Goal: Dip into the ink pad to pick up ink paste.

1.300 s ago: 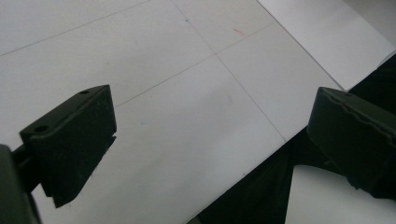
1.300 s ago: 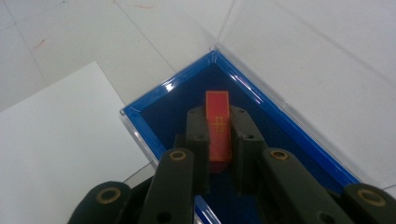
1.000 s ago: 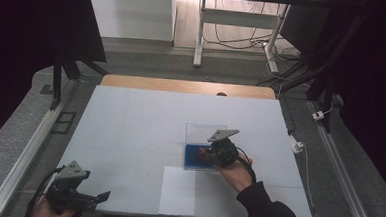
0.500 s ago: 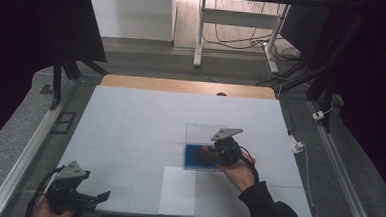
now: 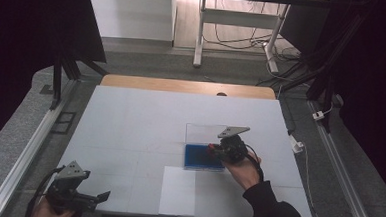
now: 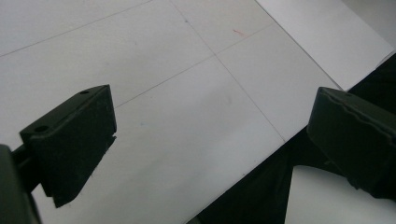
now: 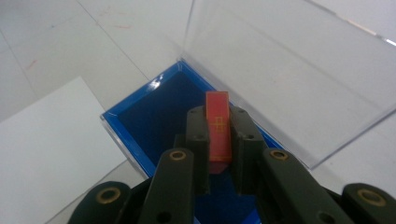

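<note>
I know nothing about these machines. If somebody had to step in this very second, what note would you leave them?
Right gripper: shut on a small red block, held over the blue tray of an open box with its clear lid raised.
Left gripper: open, holding nothing, over the white table near its front left corner.
White sheet lies in front of the box.
Done: block gripped.
Left, probably: set the block in the tray, let go, close the lid.

A white worktop (image 5: pixel 145 121) with a wooden far edge (image 5: pixel 182 85) stands on grey speckled floor (image 5: pixel 9 144). Beyond it are a white table frame (image 5: pixel 236 18), tangled cables (image 5: pixel 244 38) and dark surroundings; light falls on the far floor.
</note>
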A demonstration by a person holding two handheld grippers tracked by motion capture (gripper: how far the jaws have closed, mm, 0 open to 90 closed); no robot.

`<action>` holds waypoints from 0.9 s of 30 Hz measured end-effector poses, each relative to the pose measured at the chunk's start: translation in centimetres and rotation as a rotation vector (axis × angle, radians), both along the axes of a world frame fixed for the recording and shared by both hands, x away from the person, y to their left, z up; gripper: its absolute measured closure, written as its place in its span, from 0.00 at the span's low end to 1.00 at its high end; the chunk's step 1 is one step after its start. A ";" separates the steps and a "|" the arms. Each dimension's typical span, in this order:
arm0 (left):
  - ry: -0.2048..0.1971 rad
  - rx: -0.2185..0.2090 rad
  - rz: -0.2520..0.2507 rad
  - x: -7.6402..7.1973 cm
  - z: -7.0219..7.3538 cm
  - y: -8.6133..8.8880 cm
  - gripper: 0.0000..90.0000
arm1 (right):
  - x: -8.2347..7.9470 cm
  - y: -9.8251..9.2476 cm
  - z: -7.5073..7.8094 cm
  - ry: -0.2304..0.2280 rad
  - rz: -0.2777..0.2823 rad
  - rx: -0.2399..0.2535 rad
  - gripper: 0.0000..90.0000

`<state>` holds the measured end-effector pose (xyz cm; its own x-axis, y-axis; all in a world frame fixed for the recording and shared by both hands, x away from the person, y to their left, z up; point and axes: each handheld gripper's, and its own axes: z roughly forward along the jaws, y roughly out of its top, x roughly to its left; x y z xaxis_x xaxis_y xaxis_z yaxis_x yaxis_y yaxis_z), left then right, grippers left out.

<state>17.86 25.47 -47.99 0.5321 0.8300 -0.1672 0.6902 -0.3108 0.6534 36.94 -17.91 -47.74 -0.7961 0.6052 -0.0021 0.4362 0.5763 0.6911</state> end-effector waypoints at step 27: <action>0.006 0.007 0.002 0.0 0.0 -0.1 0.02 | -0.3 0.9 -1.3 -0.042 -0.022 -0.110 0.89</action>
<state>17.91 25.36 -48.01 0.5299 0.8319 -0.1648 0.6945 -0.3141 0.6473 36.62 -16.97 -49.08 -0.7802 0.6170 -0.1026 0.4219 0.6403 0.6418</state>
